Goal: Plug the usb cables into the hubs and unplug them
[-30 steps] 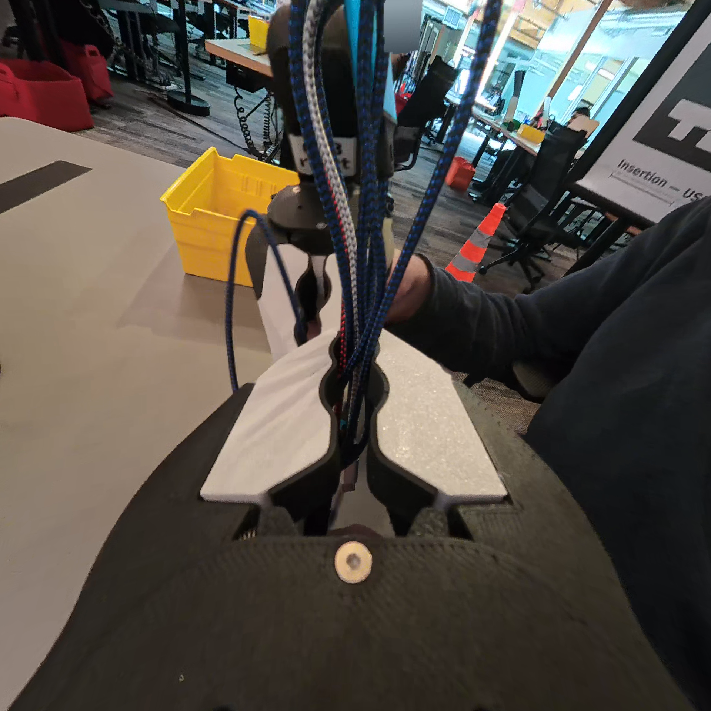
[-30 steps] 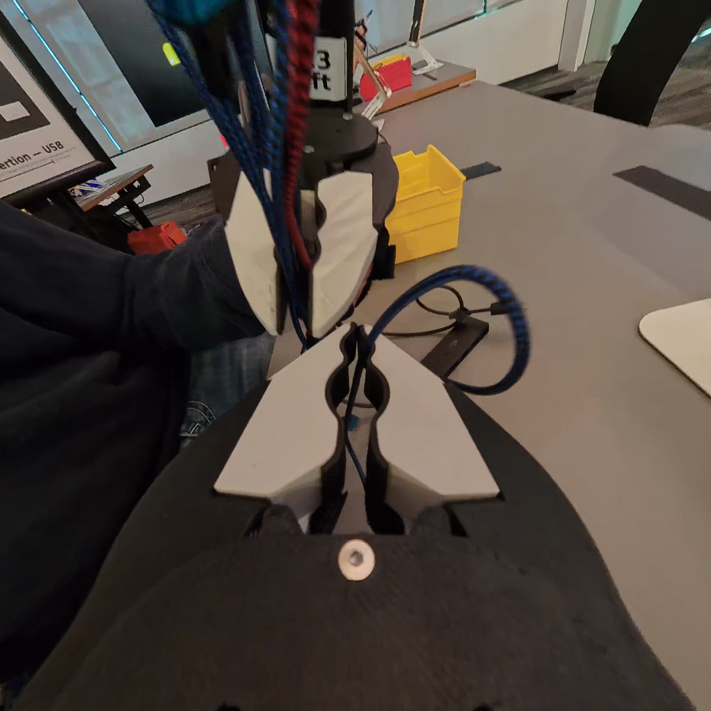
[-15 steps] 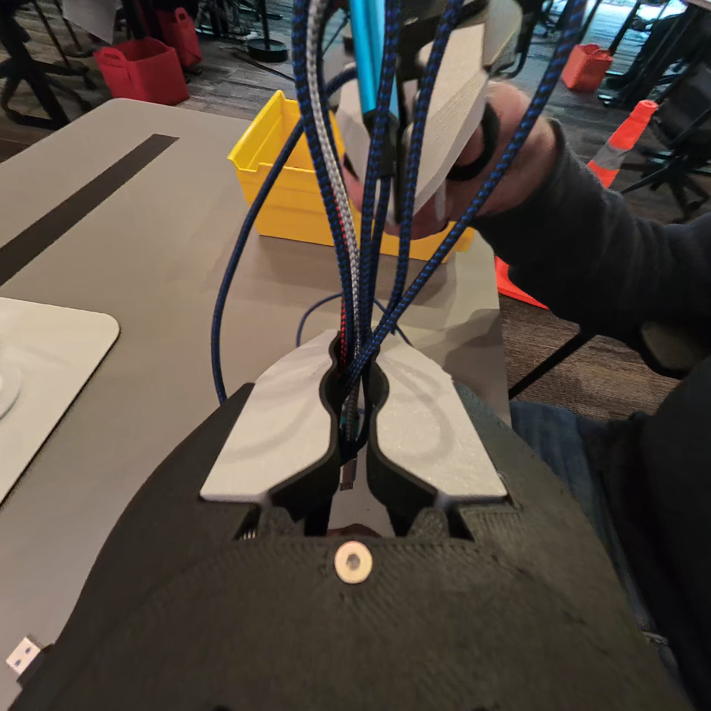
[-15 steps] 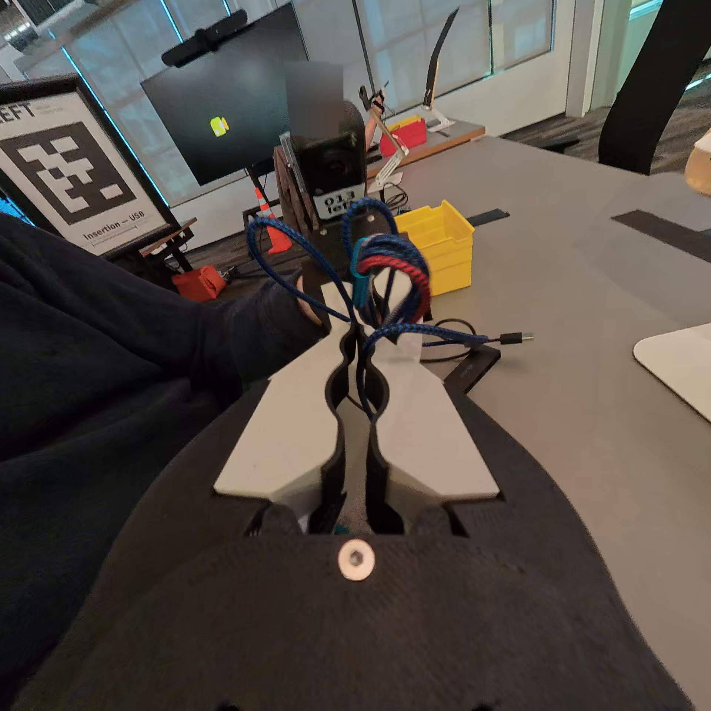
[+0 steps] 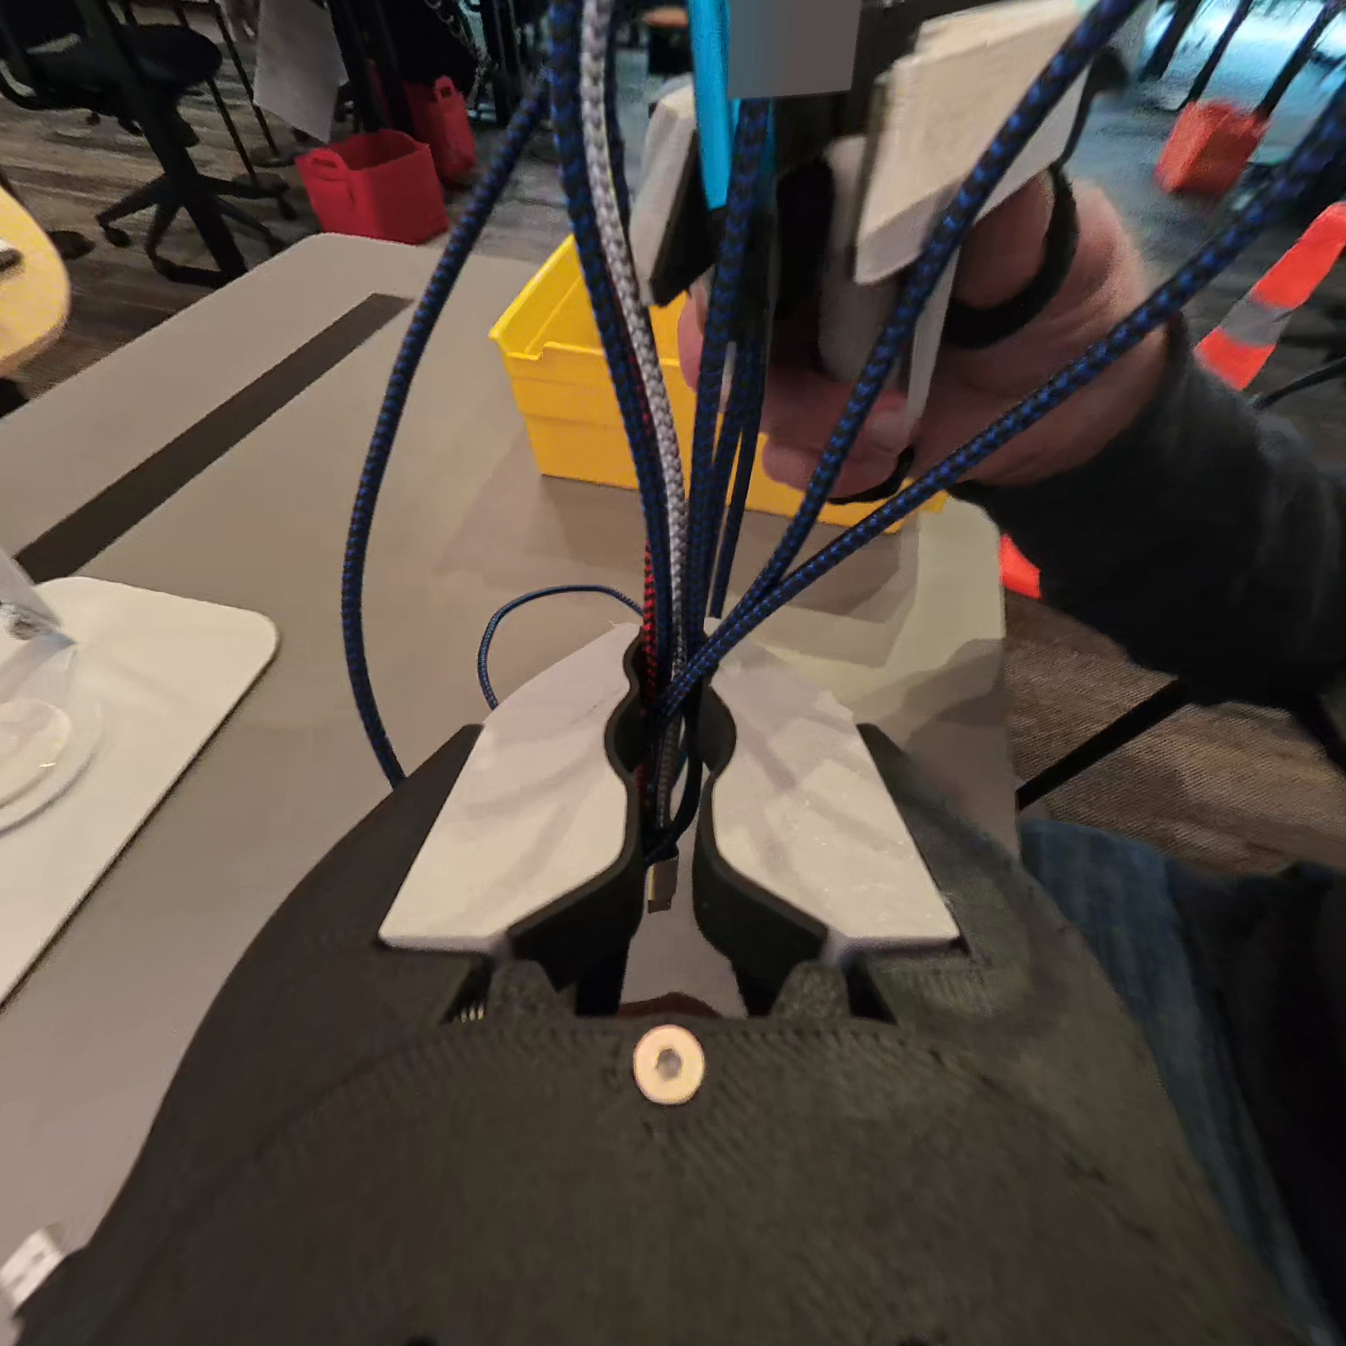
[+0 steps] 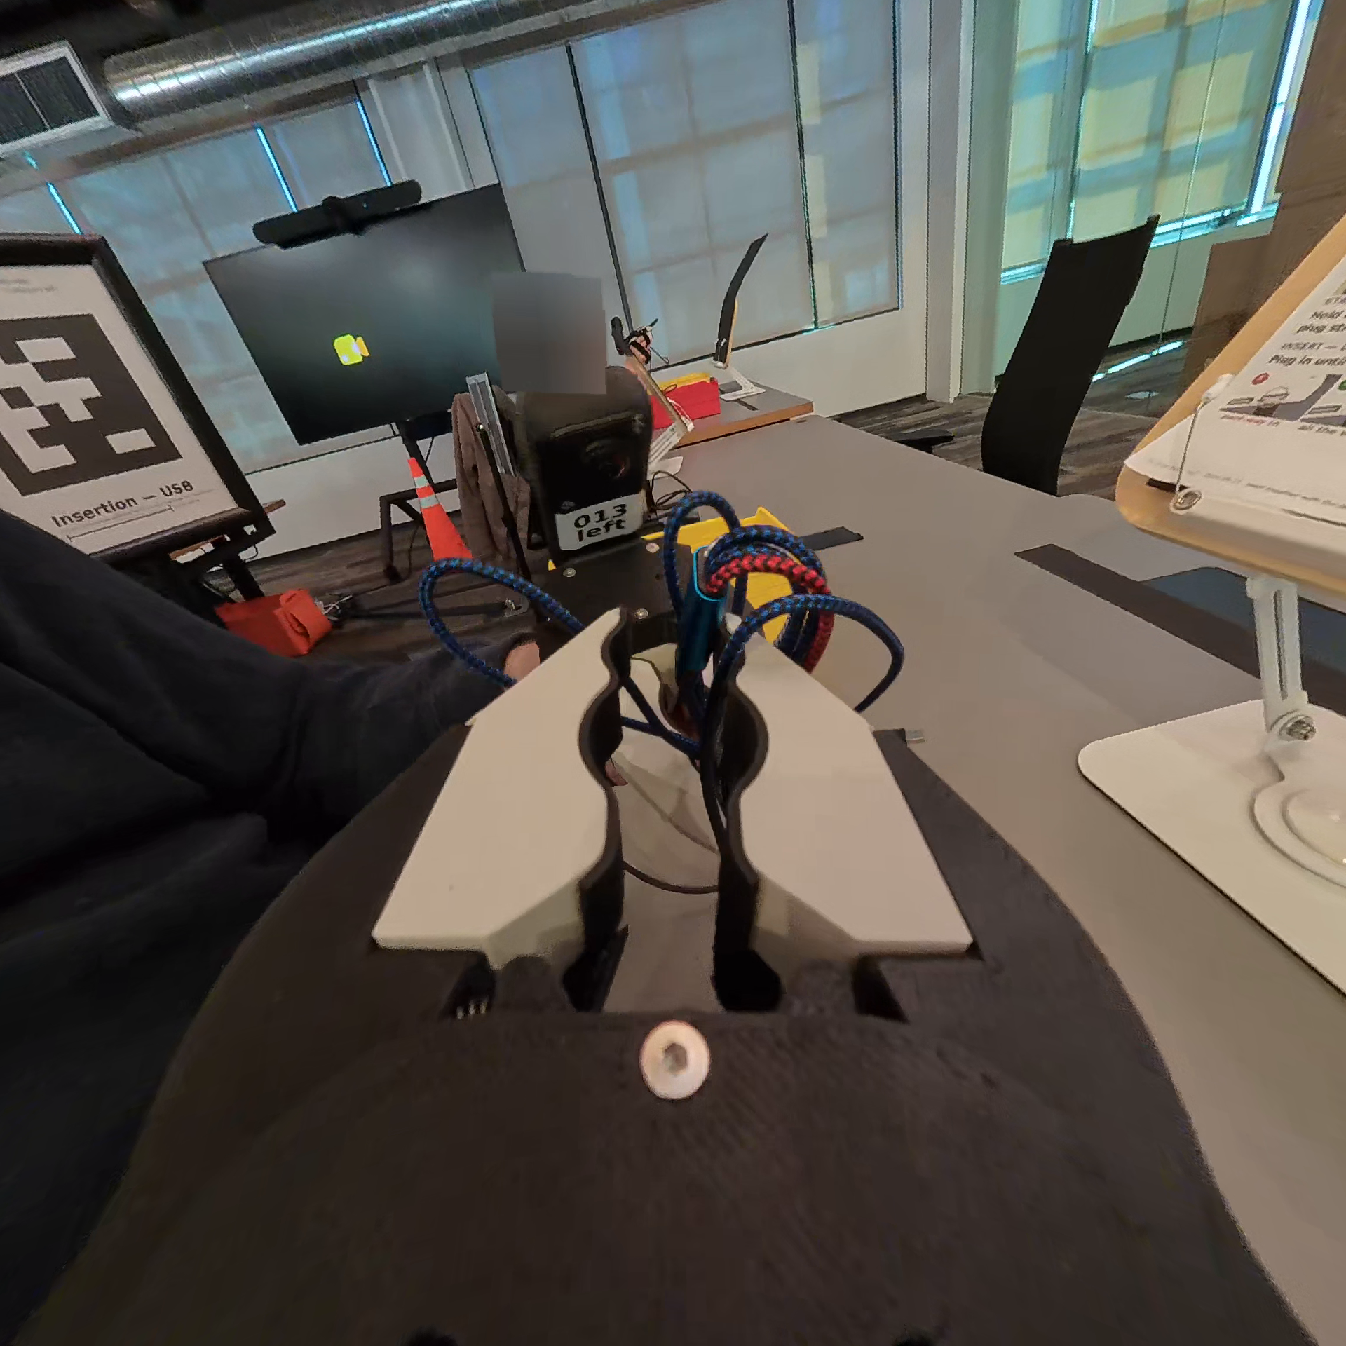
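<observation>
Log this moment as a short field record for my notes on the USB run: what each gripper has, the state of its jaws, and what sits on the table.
left gripper: jaws shut on the bundle of braided cables, a metal plug end between them
right gripper: jaws apart, gripping nothing; one dark cable runs through the gap
cable colours: mostly blue-black, plus red-black, grey-white and a light blue piece
table: yellow bin, white stand base
hub: not visible

Cable bundle (image 5: 659, 408) tops run past frame edge
</observation>
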`<state>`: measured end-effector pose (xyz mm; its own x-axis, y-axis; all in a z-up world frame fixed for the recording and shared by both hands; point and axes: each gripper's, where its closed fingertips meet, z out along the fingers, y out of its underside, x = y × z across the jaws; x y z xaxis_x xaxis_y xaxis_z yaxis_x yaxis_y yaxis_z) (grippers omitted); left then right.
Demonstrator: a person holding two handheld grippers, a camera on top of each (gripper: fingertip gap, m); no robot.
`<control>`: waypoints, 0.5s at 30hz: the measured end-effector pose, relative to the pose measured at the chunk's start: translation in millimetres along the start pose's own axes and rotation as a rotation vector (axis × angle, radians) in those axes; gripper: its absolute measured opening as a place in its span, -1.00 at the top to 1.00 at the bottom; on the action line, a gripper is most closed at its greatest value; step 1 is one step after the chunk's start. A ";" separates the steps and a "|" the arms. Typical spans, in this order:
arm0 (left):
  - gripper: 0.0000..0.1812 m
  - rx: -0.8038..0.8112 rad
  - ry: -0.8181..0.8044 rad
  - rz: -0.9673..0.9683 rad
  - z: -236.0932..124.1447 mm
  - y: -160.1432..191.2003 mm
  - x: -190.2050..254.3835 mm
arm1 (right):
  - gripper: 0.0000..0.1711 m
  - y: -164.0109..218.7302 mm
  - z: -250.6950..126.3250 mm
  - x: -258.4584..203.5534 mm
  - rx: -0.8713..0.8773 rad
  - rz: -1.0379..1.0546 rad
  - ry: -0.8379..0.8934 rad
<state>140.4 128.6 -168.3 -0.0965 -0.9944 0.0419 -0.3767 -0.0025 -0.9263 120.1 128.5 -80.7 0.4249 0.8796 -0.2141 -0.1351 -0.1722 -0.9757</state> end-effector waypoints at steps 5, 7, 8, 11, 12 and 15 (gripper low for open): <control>0.91 0.034 0.004 -0.050 2.6 -3.2 -1.3 | 0.46 -1.7 -3.9 2.4 0.033 -0.037 0.046; 0.91 0.041 0.001 -0.058 3.1 -3.3 -2.1 | 0.40 0.9 -3.5 0.7 0.024 -0.037 0.043; 0.91 0.051 0.011 -0.069 3.1 -4.3 -1.1 | 0.37 1.1 -3.7 -0.8 0.023 -0.047 0.036; 0.91 0.092 0.048 -0.120 2.5 -9.2 1.6 | 0.22 -5.9 -8.7 -8.1 0.072 -0.043 -0.012; 0.91 0.115 0.075 -0.144 1.7 -12.3 3.9 | 0.19 -8.0 -10.3 -9.4 0.093 -0.037 -0.026; 0.91 0.097 0.051 -0.145 3.7 -10.2 0.4 | 0.04 -3.8 -8.1 -10.7 0.082 -0.048 -0.028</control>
<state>147.7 127.8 -160.3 -0.0952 -0.9763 0.1944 -0.2997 -0.1581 -0.9408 123.3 116.1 -75.0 0.4072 0.8983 -0.1650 -0.1887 -0.0940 -0.9775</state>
